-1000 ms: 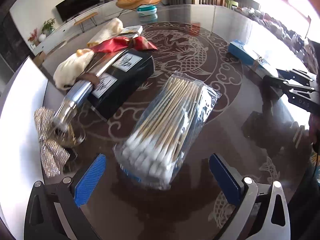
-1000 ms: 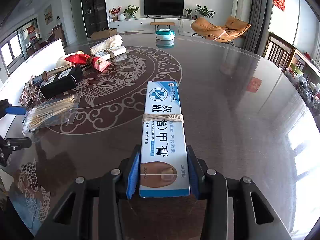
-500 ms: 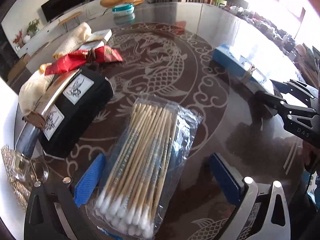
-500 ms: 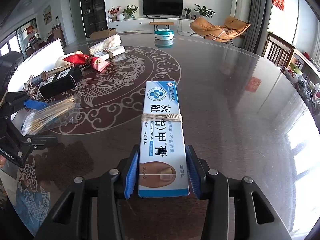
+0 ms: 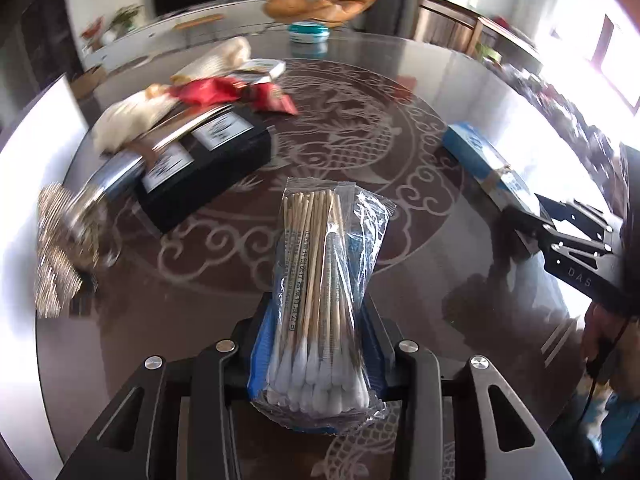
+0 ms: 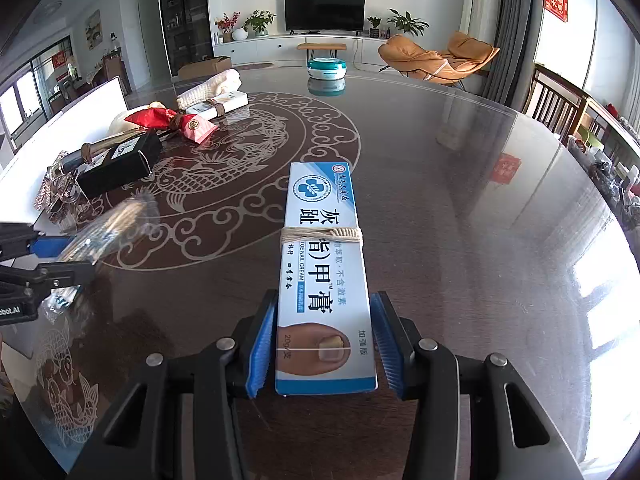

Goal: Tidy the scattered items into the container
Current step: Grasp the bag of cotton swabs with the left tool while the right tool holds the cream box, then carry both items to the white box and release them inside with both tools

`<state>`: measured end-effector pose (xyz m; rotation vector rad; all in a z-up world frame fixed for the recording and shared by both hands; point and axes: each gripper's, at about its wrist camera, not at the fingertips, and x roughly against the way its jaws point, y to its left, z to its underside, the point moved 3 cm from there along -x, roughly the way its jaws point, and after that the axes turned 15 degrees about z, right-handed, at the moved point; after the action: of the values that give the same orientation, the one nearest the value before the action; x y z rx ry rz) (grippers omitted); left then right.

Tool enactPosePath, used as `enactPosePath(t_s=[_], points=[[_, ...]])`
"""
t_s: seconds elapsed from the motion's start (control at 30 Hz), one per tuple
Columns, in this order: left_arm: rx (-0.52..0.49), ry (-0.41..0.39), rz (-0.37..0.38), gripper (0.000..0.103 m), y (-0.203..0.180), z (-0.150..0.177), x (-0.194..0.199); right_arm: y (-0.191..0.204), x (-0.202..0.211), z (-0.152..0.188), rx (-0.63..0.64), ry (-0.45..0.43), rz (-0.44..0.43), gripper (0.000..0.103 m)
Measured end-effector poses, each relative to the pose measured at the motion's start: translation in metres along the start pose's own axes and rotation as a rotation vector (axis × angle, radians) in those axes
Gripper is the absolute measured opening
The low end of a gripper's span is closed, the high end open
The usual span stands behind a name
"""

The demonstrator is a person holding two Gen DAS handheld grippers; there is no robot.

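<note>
Clear plastic crinkled where your left gripper (image 5: 318, 354) was closing on the swab pack (image 5: 320, 292), its blue pads (image 5: 260, 344) pressed against the cotton-tip end, the sticks pointing away over the table (image 5: 420, 280). Your right gripper (image 6: 322, 344) was opening: the cream box (image 6: 324, 264) lay flat on the table between its pads (image 6: 260, 348), with a gap showing on both sides. String was wound round the box's middle. To your left lay a black box (image 5: 208, 172), a red pouch (image 6: 172, 120), a cloth roll (image 6: 210, 86) and something glittery (image 5: 56, 248) beside the white container (image 6: 80, 108). A teal dish (image 6: 326, 68) sat at the far edge.
</note>
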<state>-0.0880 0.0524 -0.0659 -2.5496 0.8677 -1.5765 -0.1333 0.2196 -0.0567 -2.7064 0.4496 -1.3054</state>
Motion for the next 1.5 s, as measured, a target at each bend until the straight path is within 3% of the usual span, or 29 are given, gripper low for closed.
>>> enactPosePath(t_s=[0.1, 0.37, 0.53, 0.7, 0.87, 0.97, 1.07, 1.13, 1.23, 1.37, 1.5], points=[[0.066, -0.044, -0.055, 0.039, 0.007, 0.026, 0.019, 0.000, 0.000, 0.000, 0.000, 0.000, 0.000, 0.047], [0.223, -0.140, -0.083, 0.039, 0.038, 0.083, 0.059, 0.000, 0.000, 0.000, 0.001, 0.000, 0.001, 0.047], [0.247, -0.150, -0.116, 0.039, 0.058, 0.085, 0.066, 0.000, 0.000, 0.000, 0.009, -0.005, 0.014, 0.047], [0.193, -0.127, -0.171, 0.042, 0.054, 0.069, 0.054, 0.009, 0.005, 0.000, 0.057, -0.030, 0.075, 0.047], [0.167, -0.126, -0.190, 0.056, 0.048, 0.058, 0.043, 0.032, 0.015, 0.005, 0.093, -0.039, -0.050, 0.049], [0.158, -0.134, -0.208, 0.069, 0.049, 0.058, 0.041, 0.031, 0.018, 0.008, 0.093, -0.039, -0.044, 0.049], [0.192, -0.141, -0.222, 0.087, 0.058, 0.060, 0.042, 0.018, 0.014, 0.011, 0.025, -0.008, -0.073, 0.055], [0.206, -0.144, -0.230, 0.099, 0.063, 0.061, 0.041, 0.016, 0.013, 0.011, 0.046, -0.002, -0.060, 0.057], [0.208, -0.140, -0.232, 0.103, 0.064, 0.062, 0.039, 0.021, 0.012, 0.008, 0.076, 0.031, -0.073, 0.063], [0.209, -0.124, -0.230, 0.103, 0.063, 0.061, 0.038, 0.026, 0.001, -0.005, 0.106, 0.124, -0.072, 0.081], [0.225, -0.133, -0.241, 0.103, 0.061, 0.065, 0.039, 0.026, -0.009, -0.013, 0.117, 0.184, -0.071, 0.089]])
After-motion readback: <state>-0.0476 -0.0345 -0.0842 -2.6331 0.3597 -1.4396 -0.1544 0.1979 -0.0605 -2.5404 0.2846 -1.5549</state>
